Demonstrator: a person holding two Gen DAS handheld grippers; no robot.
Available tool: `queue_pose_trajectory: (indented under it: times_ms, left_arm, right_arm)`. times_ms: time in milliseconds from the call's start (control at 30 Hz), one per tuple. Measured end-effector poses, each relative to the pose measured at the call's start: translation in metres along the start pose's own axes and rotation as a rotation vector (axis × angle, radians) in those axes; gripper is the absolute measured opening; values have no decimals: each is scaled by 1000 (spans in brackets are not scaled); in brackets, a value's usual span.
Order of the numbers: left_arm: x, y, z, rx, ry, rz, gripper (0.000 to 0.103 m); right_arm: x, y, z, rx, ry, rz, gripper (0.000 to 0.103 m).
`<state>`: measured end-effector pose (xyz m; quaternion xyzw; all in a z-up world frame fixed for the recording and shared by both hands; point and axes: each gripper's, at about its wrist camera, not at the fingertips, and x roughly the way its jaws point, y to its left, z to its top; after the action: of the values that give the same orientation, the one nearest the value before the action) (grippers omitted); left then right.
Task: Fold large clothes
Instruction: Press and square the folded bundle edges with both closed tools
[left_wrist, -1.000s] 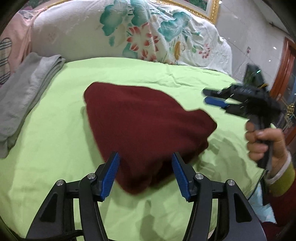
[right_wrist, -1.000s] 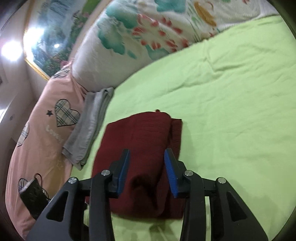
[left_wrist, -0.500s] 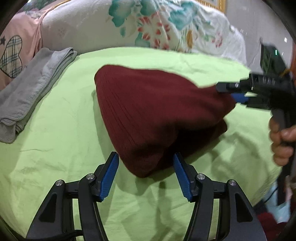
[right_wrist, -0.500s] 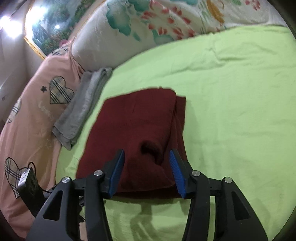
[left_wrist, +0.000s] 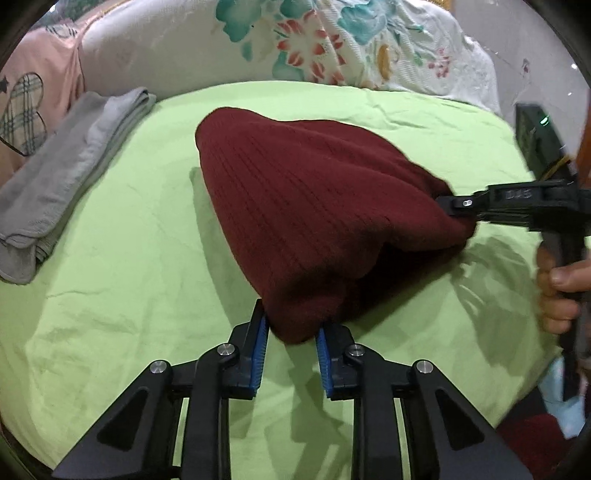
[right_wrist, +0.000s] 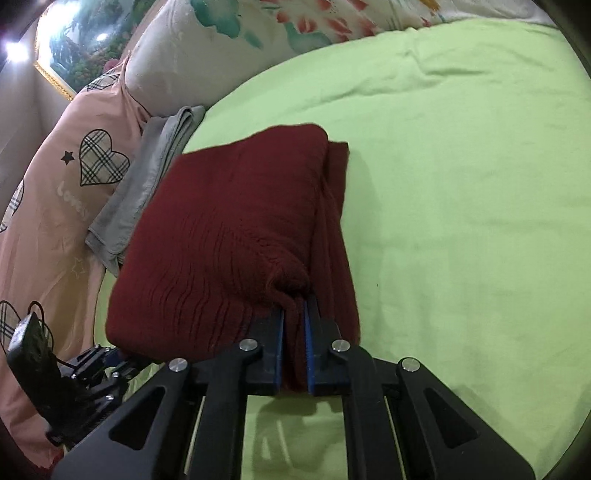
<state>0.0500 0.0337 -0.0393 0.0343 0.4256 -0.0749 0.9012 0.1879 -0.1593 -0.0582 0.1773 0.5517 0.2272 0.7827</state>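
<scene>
The dark red knit sweater (left_wrist: 314, 206), already folded into a compact block, lies on the bed with the light green sheet (left_wrist: 122, 258), a little left of the middle as the right wrist camera shows it. A folded grey garment (left_wrist: 70, 173) lies to its left, near but apart, and the floral quilt (left_wrist: 295, 40) is heaped at the far side.

The left gripper (left_wrist: 291, 332) takes the near left corner of the sweater. Its fingers are closing, and the blue pads already press the knit bunched between them. The right gripper (right_wrist: 294, 332) takes the near right corner in the same way: its fingers are closing and stand almost together, with a thick fold of the sweater clenched between them. In the left wrist view this gripper is seen at the right side, a hand (left_wrist: 557, 291) around its handle, and the cloth rises a little at that corner.

I judge that the step in hand is the grasp of the near edge at both corners, for one more fold or for carrying the bundle away. The next move calls for lifting both corners together and at equal height, so that the layers do not slide apart. The right grip holds several layers, so a lower layer can slip out.
</scene>
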Motion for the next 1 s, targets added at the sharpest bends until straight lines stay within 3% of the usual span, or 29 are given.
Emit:
queue_pose_trajectory:
  times_ms: [167,267,400,500,567,633,700,833,933,1000]
  left_arm:
    - [-50,22,4,56,-91,-127,26]
    - [-65,42,22,10,-157,-219,26]
    - [-38,57,60,-63,-194,-343,24]
    - [-5,54,73,-101,-130,-430,24]
    - [16,47,70,-90,-83,-447,23]
    - [25,42,61,-97,-63,-465,21]
    - [35,40,55,-131,-48,-503,18]
    - [41,24,50,-143,-25,-543,14]
    - [43,9,51,-52,-32,-445,10]
    - [46,18,50,-95,-27,-462,4]
  right_arm:
    - [-30,-2,10,49,-44,55,29]
    - [-56,7,18,36,-138,50,30]
    - [-51,37,34,8,-161,158,30]
    - [-22,54,38,-35,-113,146,30]
    - [-4,52,35,-29,-72,139,29]
    - [14,44,28,-39,-35,70,26]
    - [27,27,16,-35,-13,10,0]
    - [19,-1,8,50,-47,71,0]
    - [15,0,8,21,-51,48,0]
    - [16,-3,9,39,-51,63,0]
